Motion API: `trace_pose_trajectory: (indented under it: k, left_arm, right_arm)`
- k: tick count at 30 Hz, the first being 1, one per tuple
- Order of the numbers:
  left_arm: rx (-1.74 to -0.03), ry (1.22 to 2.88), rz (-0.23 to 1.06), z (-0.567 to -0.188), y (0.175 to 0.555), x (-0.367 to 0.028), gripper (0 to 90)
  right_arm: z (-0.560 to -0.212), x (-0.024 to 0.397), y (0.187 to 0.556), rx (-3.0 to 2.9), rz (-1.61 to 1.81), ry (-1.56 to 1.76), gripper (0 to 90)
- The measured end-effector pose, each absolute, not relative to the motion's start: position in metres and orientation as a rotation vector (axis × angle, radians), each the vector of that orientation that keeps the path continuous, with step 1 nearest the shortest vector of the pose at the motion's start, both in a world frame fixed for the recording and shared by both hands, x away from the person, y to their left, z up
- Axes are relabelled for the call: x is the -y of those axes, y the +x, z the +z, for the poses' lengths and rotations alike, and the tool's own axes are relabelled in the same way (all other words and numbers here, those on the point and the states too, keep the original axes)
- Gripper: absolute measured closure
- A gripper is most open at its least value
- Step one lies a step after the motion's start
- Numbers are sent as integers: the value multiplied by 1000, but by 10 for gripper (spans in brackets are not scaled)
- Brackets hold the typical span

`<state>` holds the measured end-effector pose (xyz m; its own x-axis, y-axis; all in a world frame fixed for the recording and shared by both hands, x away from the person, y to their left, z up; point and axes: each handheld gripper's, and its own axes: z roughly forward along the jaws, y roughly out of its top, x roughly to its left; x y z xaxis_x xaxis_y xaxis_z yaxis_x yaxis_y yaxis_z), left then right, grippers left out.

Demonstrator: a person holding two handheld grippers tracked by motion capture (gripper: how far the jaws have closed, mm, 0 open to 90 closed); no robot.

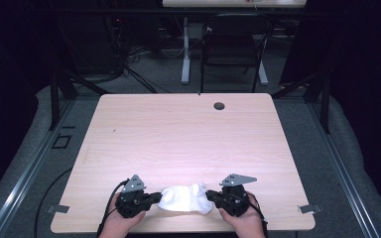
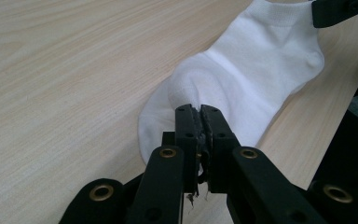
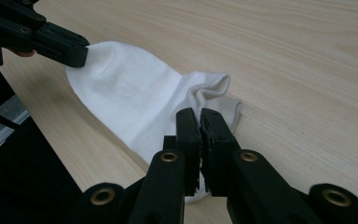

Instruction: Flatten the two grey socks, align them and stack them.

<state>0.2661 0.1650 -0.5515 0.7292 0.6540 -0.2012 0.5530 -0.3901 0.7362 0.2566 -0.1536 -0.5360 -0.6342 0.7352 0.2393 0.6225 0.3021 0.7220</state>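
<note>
A white ankle sock [image 1: 186, 198] lies stretched sideways on the pale wooden table [image 1: 178, 129], close to its front edge. My left gripper [image 1: 156, 197] is shut on the sock's rounded toe end [image 2: 168, 107], its jaws [image 2: 198, 112] pressed together with fabric pinched at the tips. At the other end my right gripper [image 1: 209, 195] is shut on the sock beside the cuff opening [image 3: 214, 86]; its jaws [image 3: 200, 114] also meet. In each gripper view, the other gripper is clamped on the sock's far end. A hand holds each gripper from the bottom of the high view.
A small round cable hole [image 1: 219, 105] sits near the table's far edge. Beyond the table stand a black chair [image 1: 233, 44] and a white desk leg [image 1: 185, 54]. Grey floor and metal rails [image 1: 25, 168] flank both sides.
</note>
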Motion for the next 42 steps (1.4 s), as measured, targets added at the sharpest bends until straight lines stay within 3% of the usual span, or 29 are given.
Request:
trace_pose_trajectory:
  k: [42]
  left_arm:
    - [-957, 2136, 173, -575, 276, -161, 828]
  right_arm:
    - [-556, 159, 271, -2430, 1182, 1340, 856]
